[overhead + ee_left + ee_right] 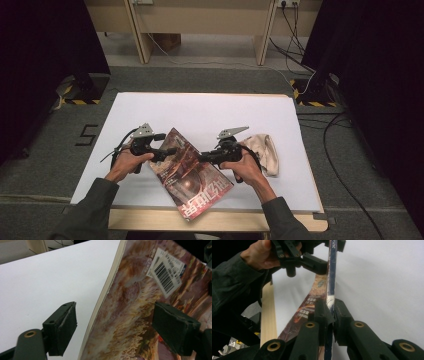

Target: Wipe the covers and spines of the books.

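Diagonally, the book (190,175) runs spine toward the table's front edge.

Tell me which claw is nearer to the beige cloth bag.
Right. The right claw is shut on the book, with its hand right beside the beige cloth bag. The left claw stands open at the book's far side.

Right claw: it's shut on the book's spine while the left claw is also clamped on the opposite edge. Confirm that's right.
Not quite. The right claw is shut on the book at its spine, but the left claw is not clamped: the left gripper view shows its pads standing wide apart with the book's edge loose between them.
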{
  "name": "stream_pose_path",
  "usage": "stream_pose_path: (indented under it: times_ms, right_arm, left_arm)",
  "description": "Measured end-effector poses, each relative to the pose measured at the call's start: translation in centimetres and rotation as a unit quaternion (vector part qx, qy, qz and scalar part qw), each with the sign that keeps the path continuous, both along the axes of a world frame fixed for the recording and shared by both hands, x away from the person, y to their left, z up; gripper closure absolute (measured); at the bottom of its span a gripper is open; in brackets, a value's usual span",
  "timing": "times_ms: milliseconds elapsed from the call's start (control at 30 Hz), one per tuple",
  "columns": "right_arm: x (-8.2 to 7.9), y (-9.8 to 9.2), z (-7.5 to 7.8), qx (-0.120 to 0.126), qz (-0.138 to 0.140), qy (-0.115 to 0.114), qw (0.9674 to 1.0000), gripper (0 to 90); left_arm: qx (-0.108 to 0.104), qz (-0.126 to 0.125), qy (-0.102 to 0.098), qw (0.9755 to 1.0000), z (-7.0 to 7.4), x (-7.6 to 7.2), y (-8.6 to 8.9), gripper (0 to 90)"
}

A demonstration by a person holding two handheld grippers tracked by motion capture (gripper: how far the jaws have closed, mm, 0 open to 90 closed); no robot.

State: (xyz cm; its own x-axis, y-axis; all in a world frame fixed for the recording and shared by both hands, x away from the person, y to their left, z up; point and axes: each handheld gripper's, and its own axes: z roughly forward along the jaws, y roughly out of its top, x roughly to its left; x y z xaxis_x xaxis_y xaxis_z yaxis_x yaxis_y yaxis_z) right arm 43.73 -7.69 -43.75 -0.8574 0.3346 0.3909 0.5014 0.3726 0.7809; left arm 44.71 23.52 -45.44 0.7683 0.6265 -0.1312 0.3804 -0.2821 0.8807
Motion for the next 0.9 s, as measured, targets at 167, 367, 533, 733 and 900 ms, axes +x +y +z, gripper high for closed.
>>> stream_pose_path:
  times_ms: [167, 367, 533, 733, 900]
  right_arm:
    - [0.0, 0.0, 0.1, 0.004, 0.005, -0.005, 1.0000, 82.9]
    - [0.2, 0.2, 0.2, -0.002, 0.006, -0.007, 1.0000, 82.9]
    - [0.7, 0.0, -0.1, -0.005, 0.007, -0.003, 1.0000, 83.4]
    - [1.1, -0.3, -0.5, -0.029, -0.002, -0.008, 0.9995, 83.9]
    - [1.3, -0.3, -0.6, -0.035, 0.003, -0.012, 0.9993, 82.8]
  left_arm:
    - [-0.021, -0.036, 0.017, 0.9990, -0.6, 0.6, 0.1, 16.0]
    - [-0.009, -0.057, 0.021, 0.9981, -1.0, 0.7, -0.2, 21.2]
    - [0.013, -0.055, 0.008, 0.9984, -0.8, 0.2, 0.3, 34.9]
    - [0.024, -0.052, -0.003, 0.9984, -1.2, -0.8, 0.9, 57.3]
    - [0.019, -0.058, -0.019, 0.9980, -0.7, -1.7, 1.5, 67.4]
